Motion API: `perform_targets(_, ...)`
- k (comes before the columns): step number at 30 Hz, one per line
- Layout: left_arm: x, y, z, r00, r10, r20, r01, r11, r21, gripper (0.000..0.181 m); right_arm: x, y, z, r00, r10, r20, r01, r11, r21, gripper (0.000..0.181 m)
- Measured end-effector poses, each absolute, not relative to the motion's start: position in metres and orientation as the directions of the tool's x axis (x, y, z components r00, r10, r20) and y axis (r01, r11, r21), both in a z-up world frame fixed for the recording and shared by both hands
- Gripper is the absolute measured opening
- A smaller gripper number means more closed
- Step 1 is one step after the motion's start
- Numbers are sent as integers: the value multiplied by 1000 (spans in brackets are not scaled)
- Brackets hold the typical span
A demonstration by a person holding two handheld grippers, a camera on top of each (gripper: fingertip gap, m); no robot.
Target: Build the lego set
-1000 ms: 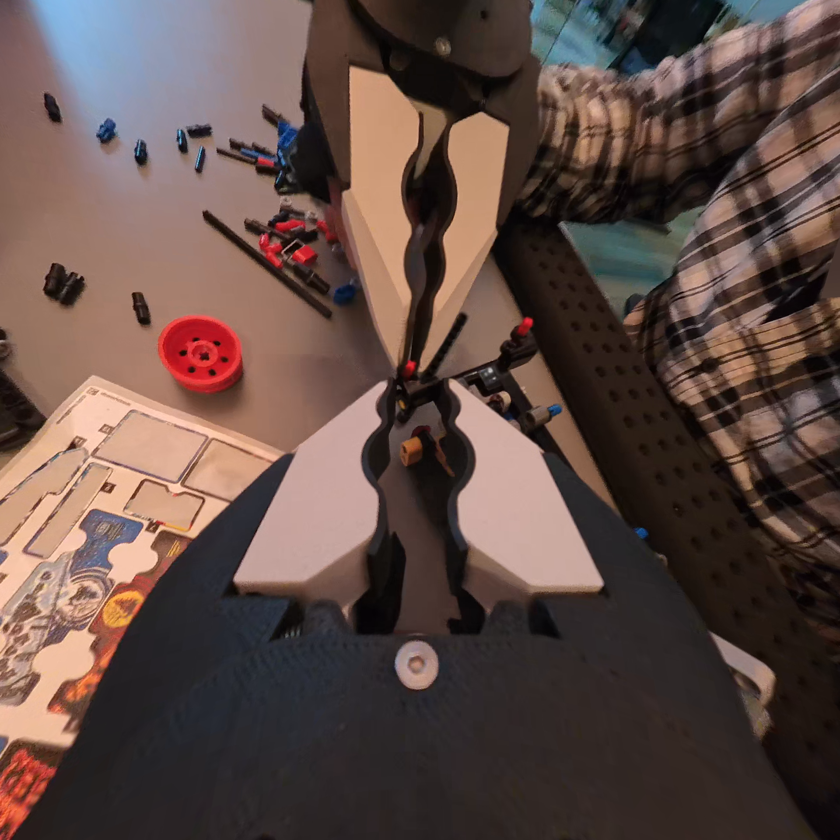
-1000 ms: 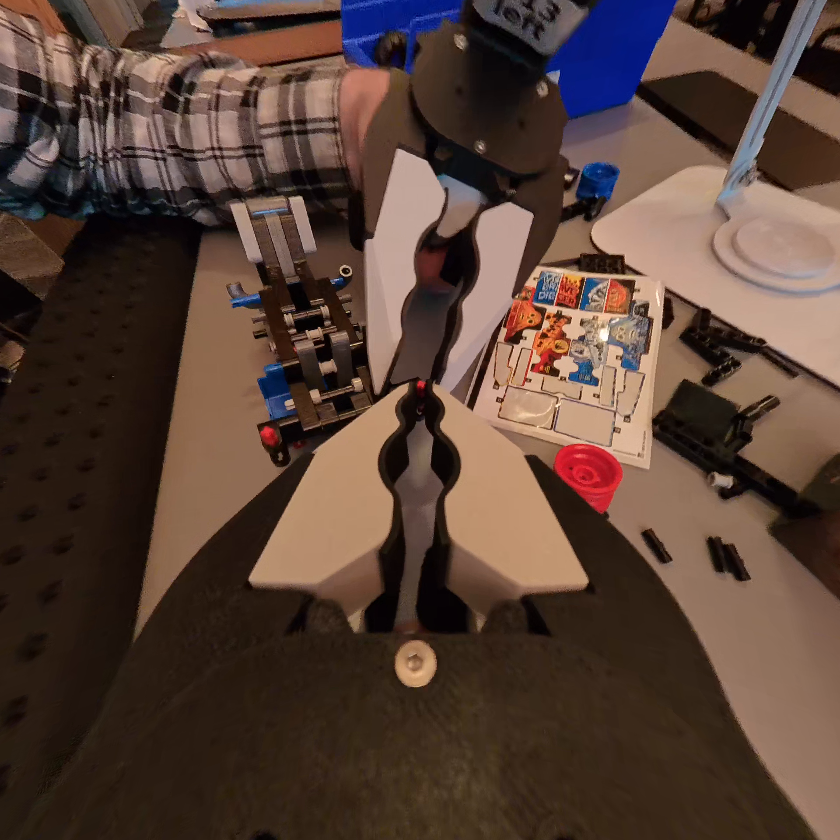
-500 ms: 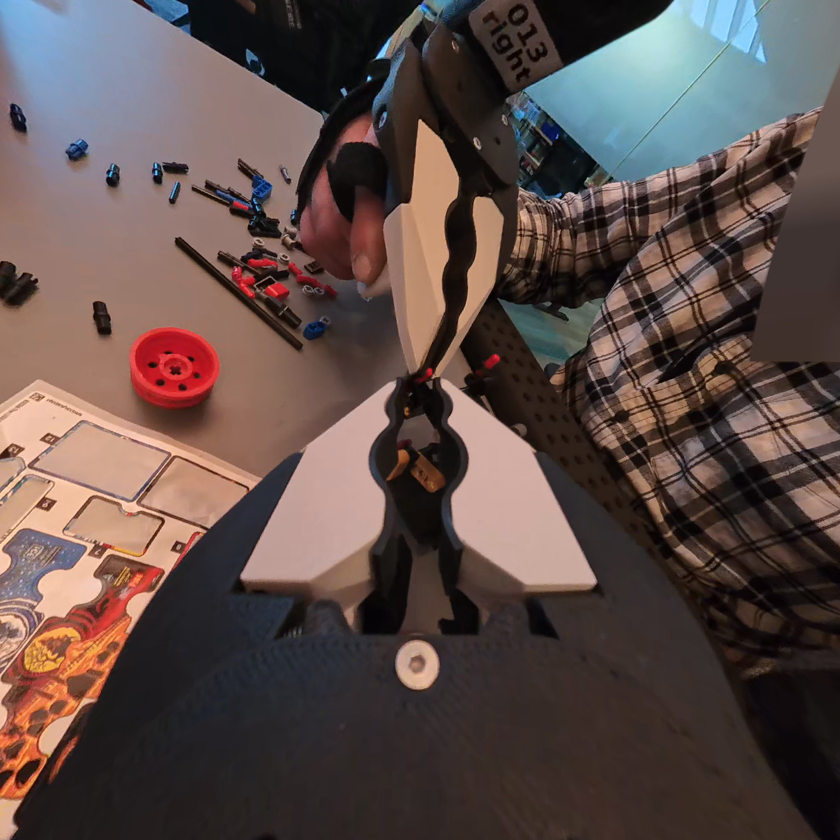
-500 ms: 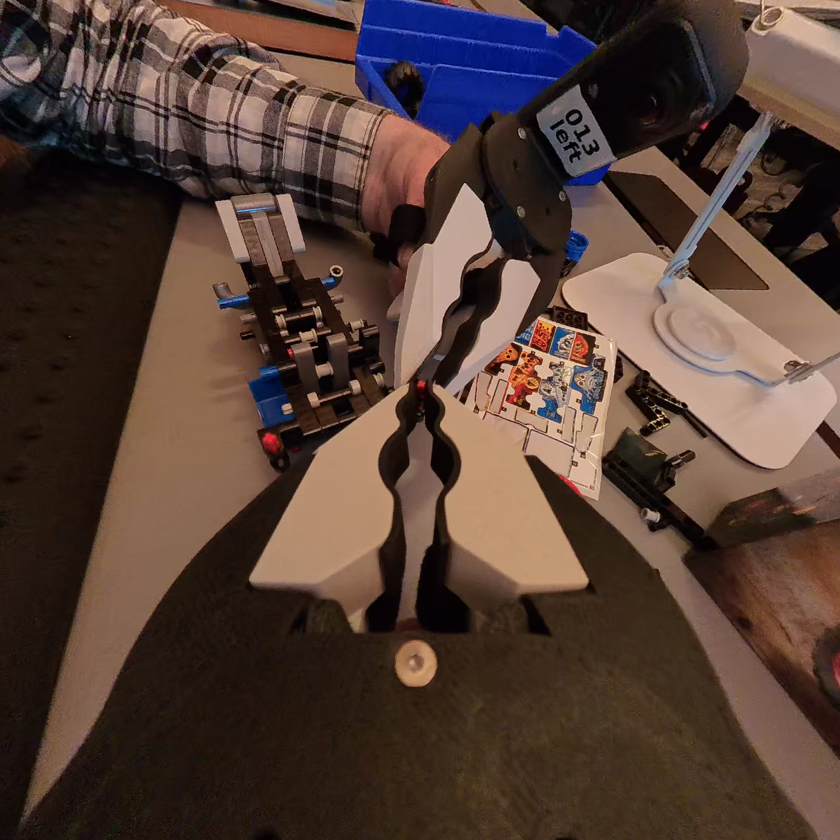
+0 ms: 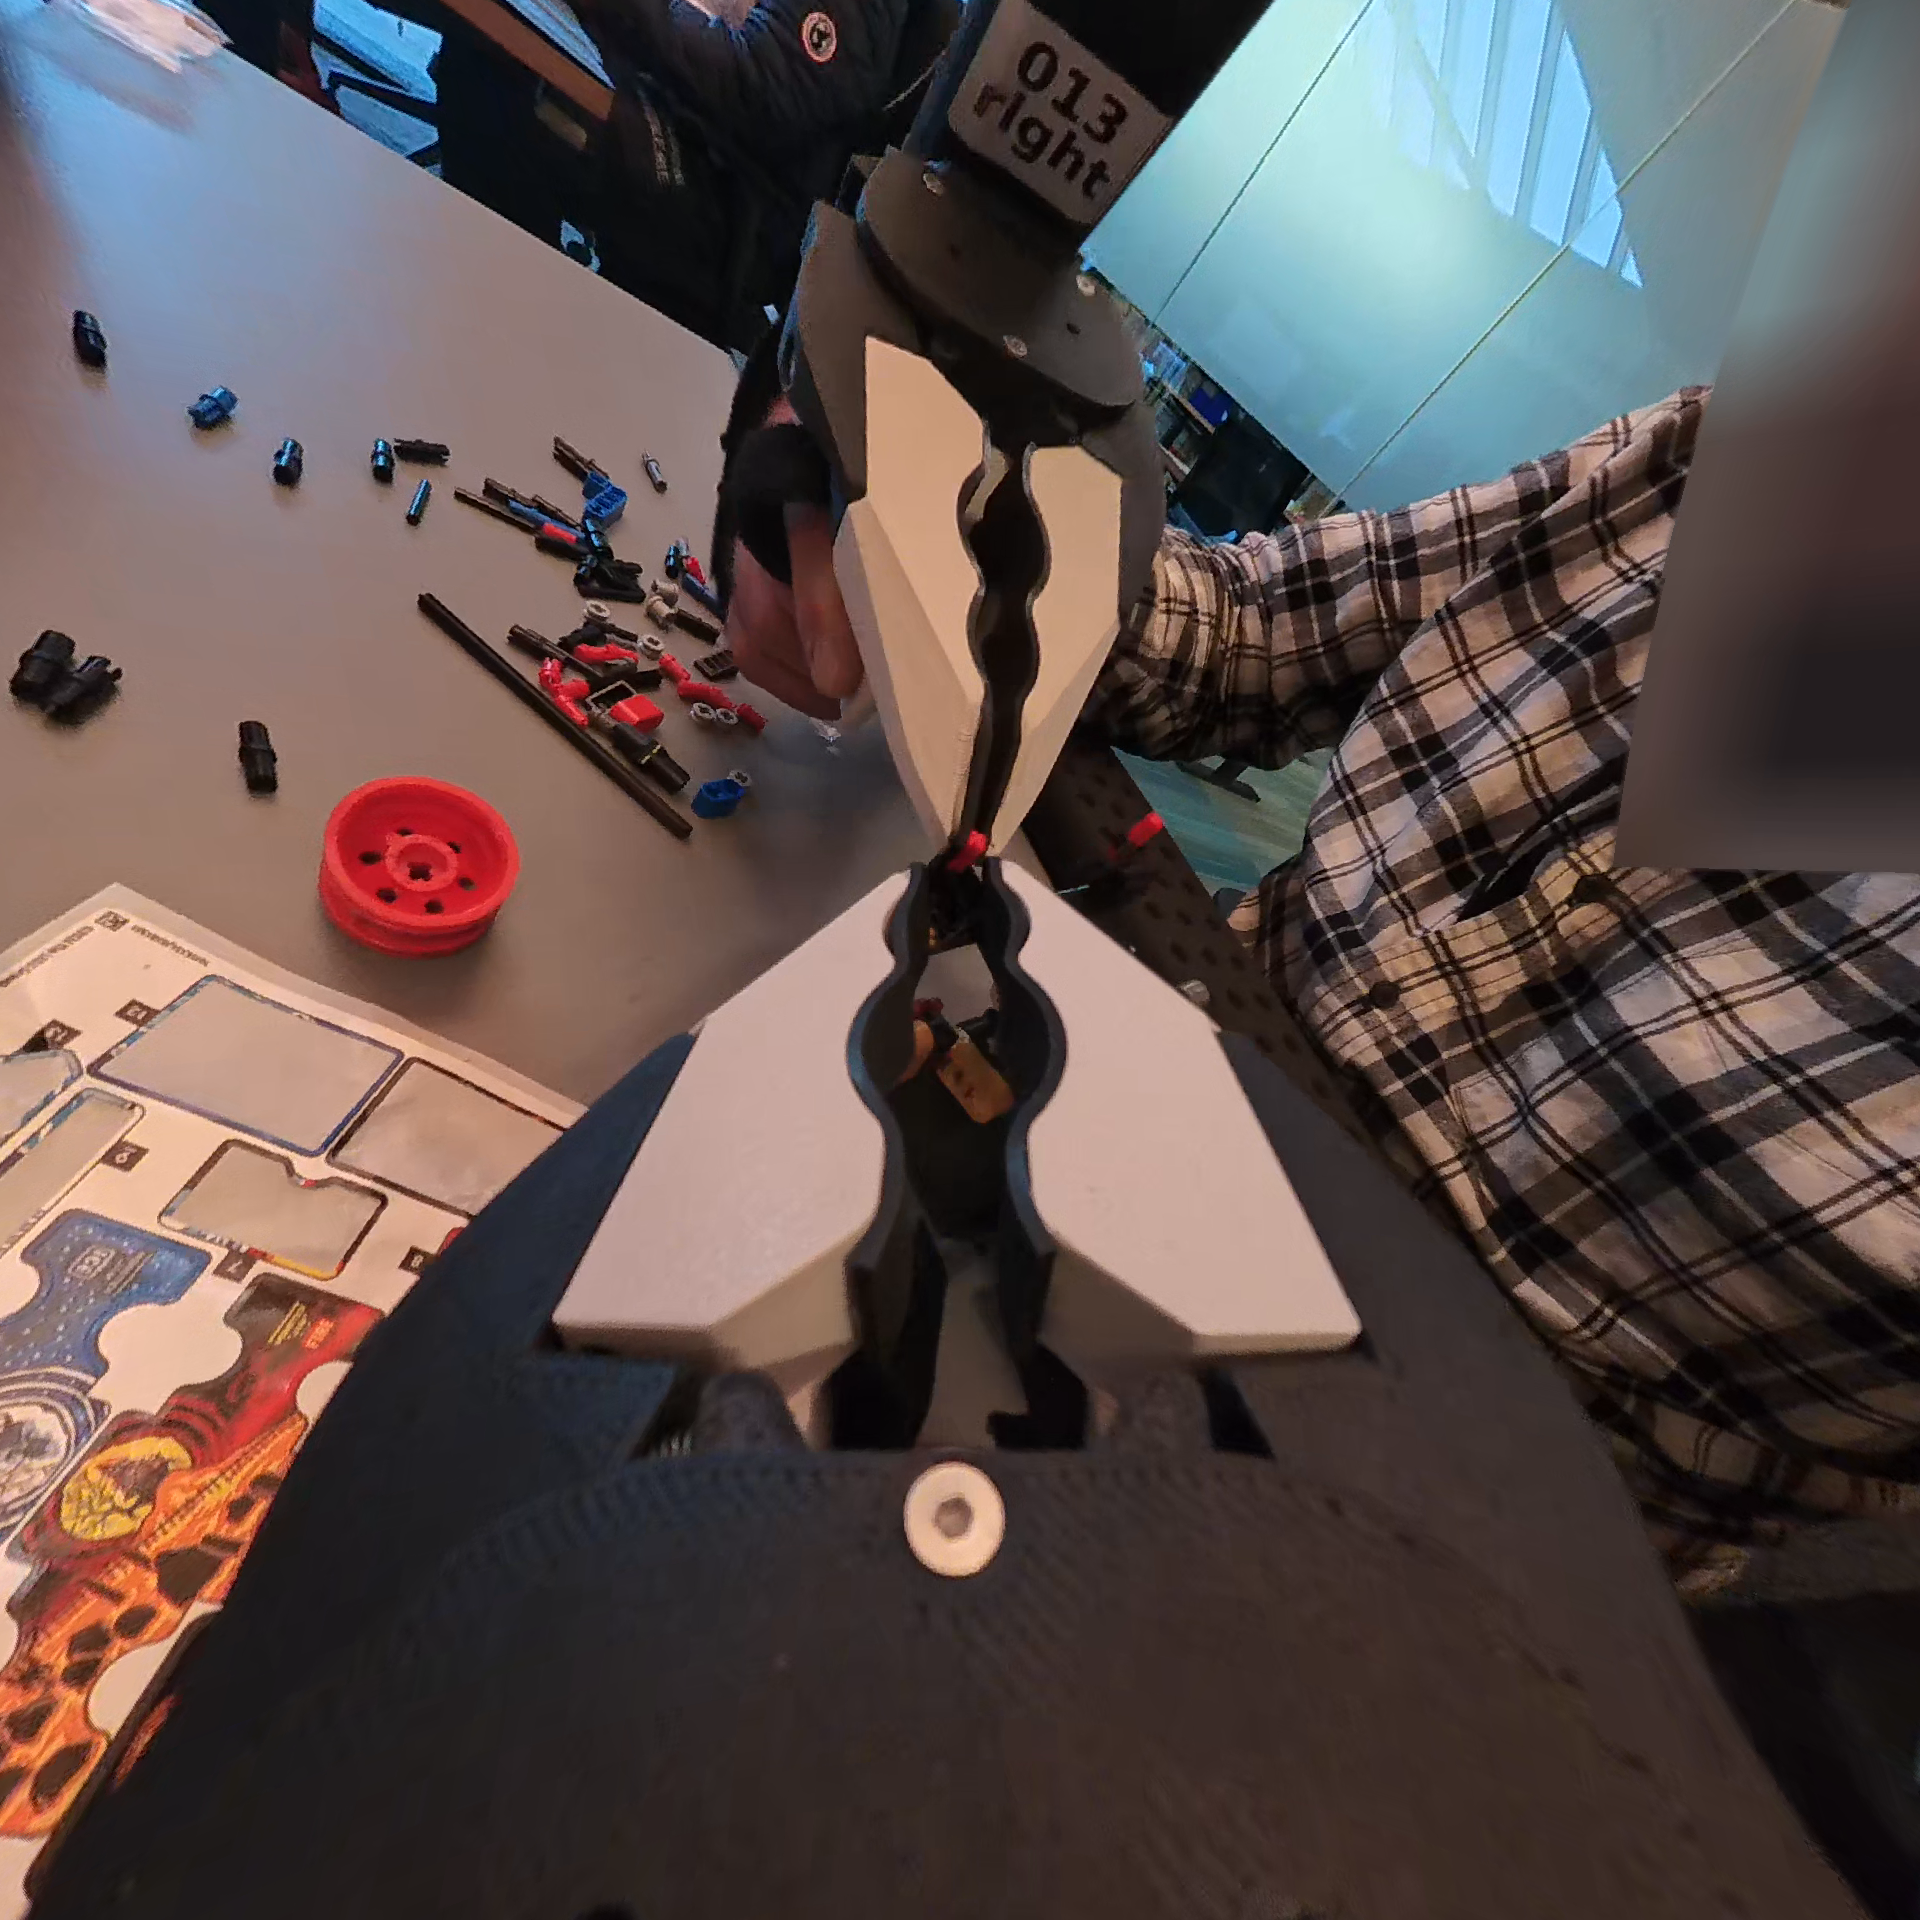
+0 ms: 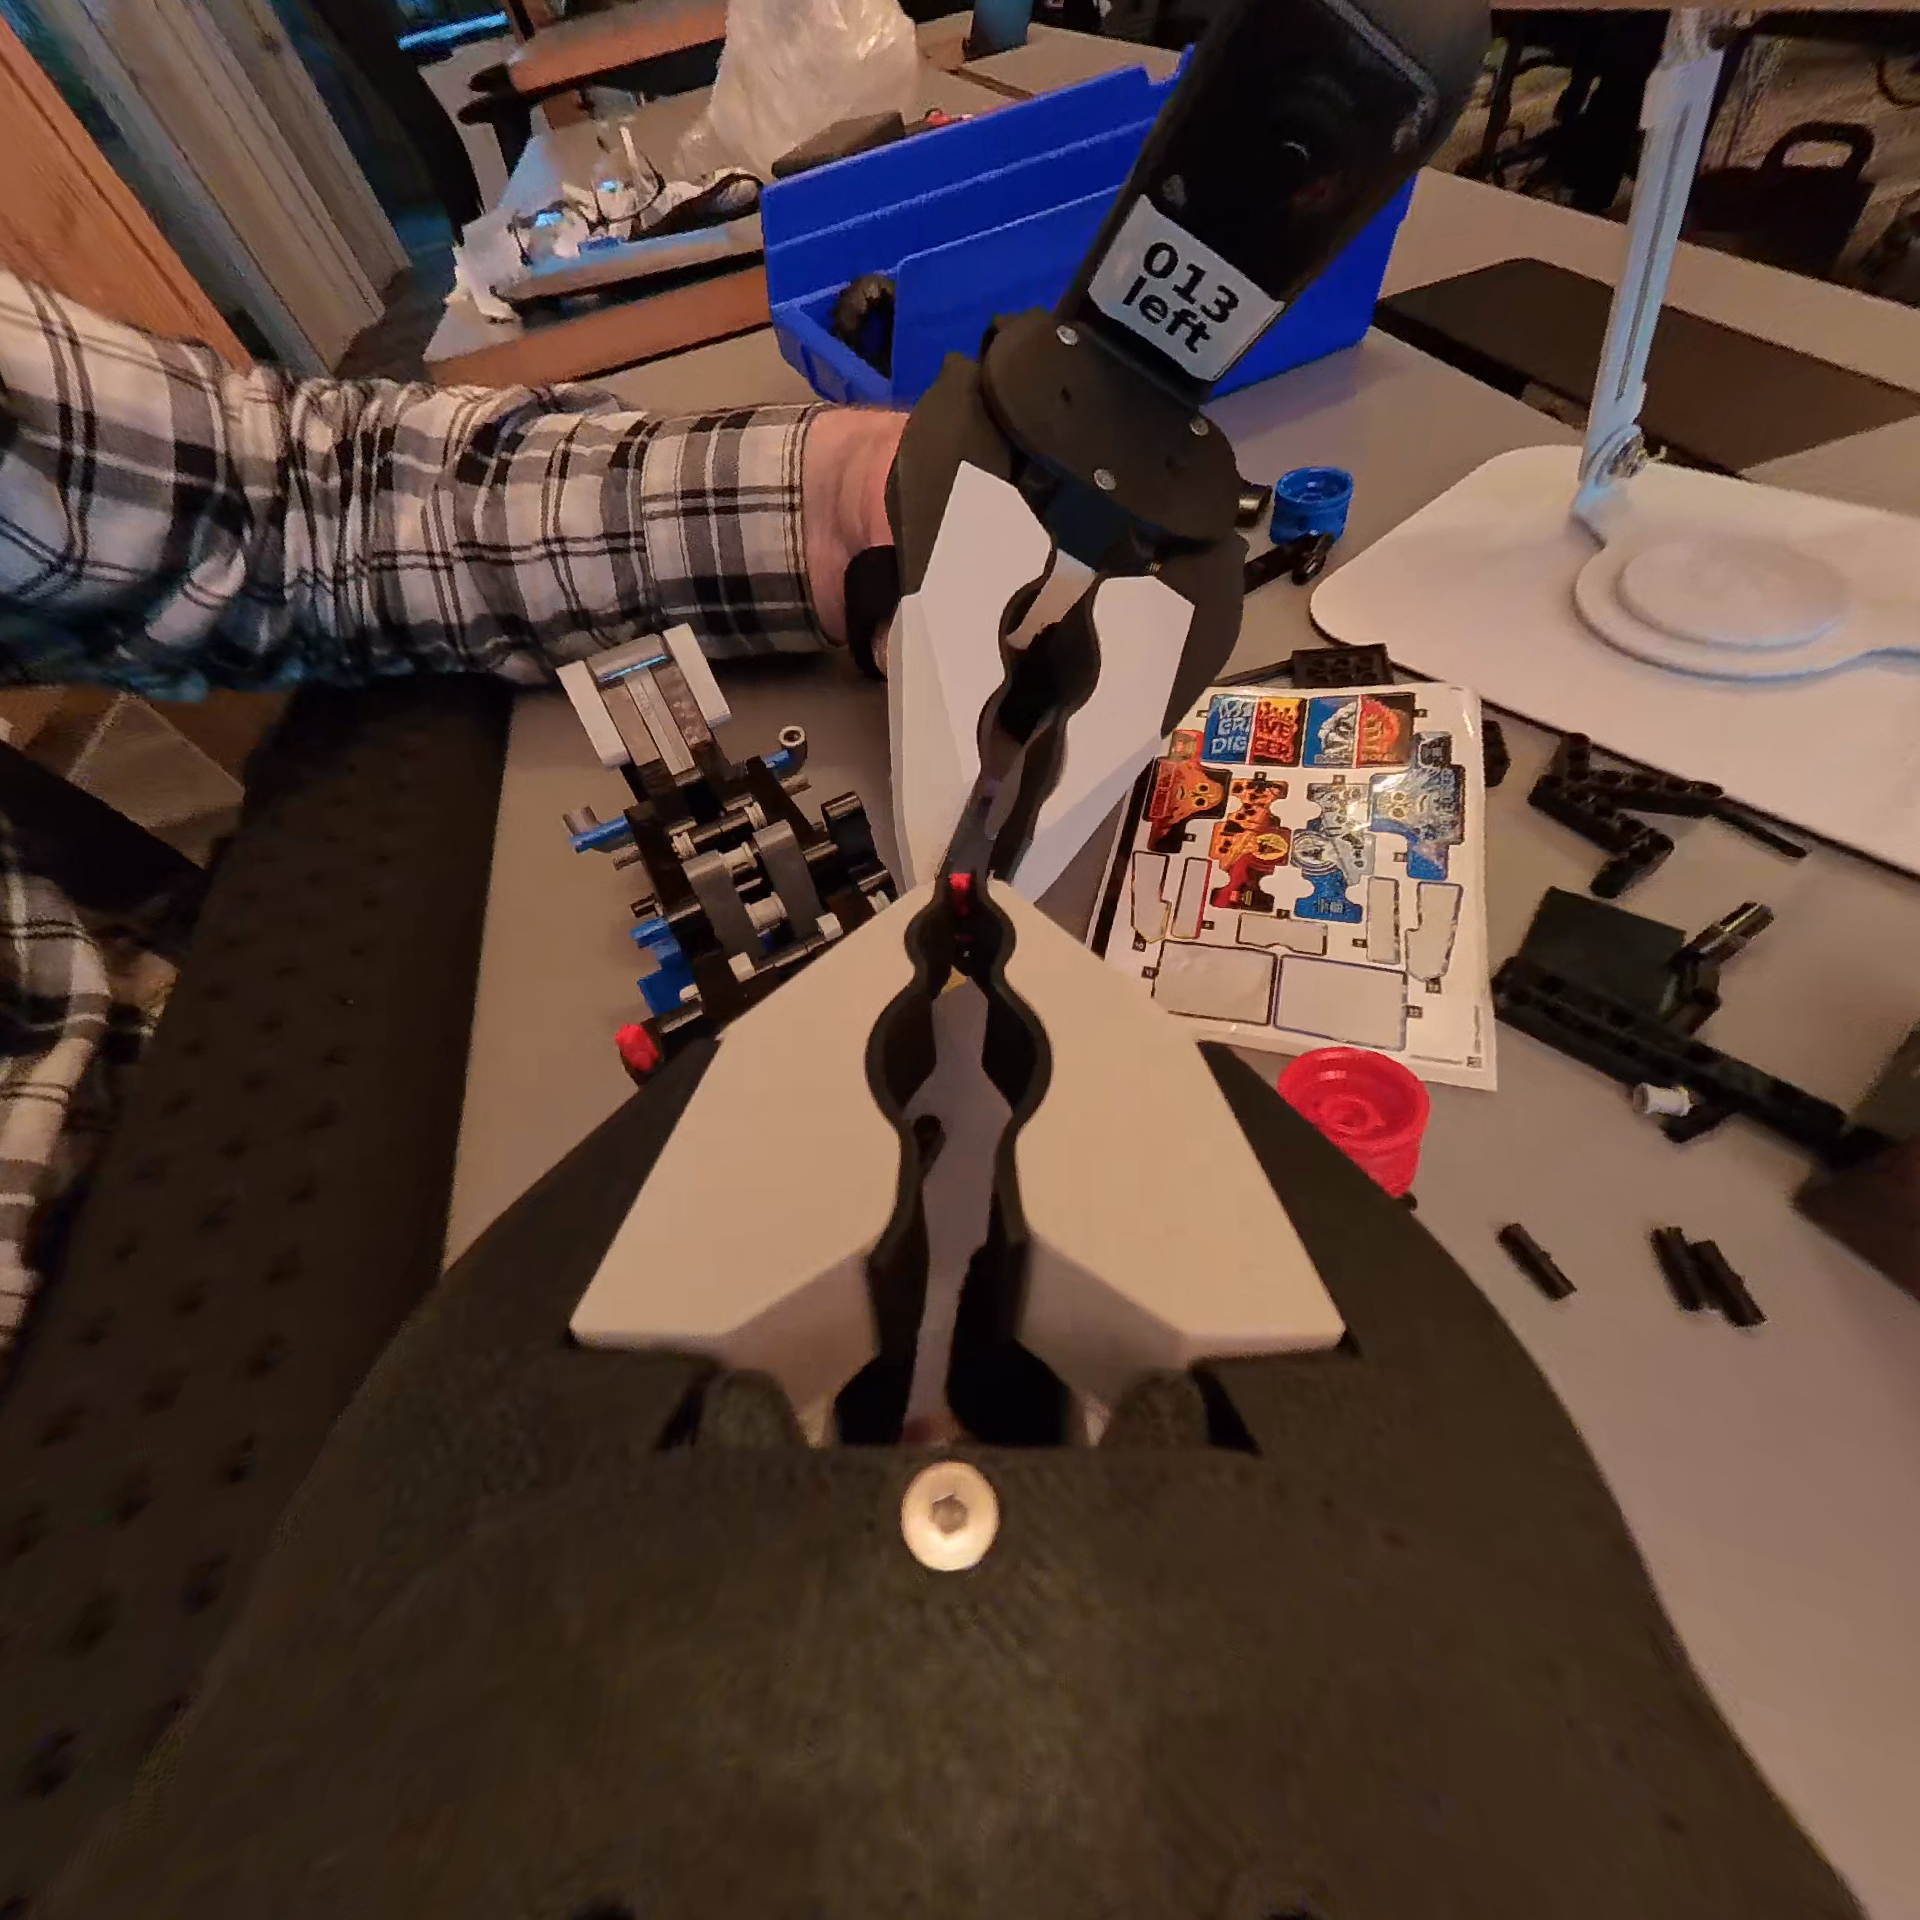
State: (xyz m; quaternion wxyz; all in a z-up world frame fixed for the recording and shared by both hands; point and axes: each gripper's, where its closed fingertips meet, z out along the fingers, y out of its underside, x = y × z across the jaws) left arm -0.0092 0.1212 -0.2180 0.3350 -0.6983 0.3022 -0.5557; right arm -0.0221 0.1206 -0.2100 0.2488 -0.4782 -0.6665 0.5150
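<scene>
Printed labels on both claws' bodies.

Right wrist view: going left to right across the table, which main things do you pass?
Plaid sleeve → partly built lego model → left hand-held gripper → sticker sheet → black lego assembly.

Grey table, matte top. Near edge: partly built lego model, black and grey with blue parts, flat on the surface. Beside it a sticker sheet; red wheel just off the sheet's corner. Loose lego pieces, black, red and blue, scattered past the wheel, with a long black axle among them. Black beams lie farther off. White lamp base and blue bin at the back; the bin's contents are hard to make out.
</scene>
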Motion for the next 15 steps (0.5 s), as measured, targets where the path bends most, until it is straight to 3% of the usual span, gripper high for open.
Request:
perform_targets(2,-10,123,-218,204,-788,580,-38,-599,-800,8,-23,122,-209,-408,893,-191,378,-26,-926,0)
perform_targets(7,-11,124,-218,207,-785,583,-34,-602,-798,8,-23,122,-208,-407,913,38,320,181,-930,0)
perform_targets(15,-12,126,-218,207,-774,598,-23,-615,-788,8,-24,125,-210,-405,901,-158,370,3,-929,0)
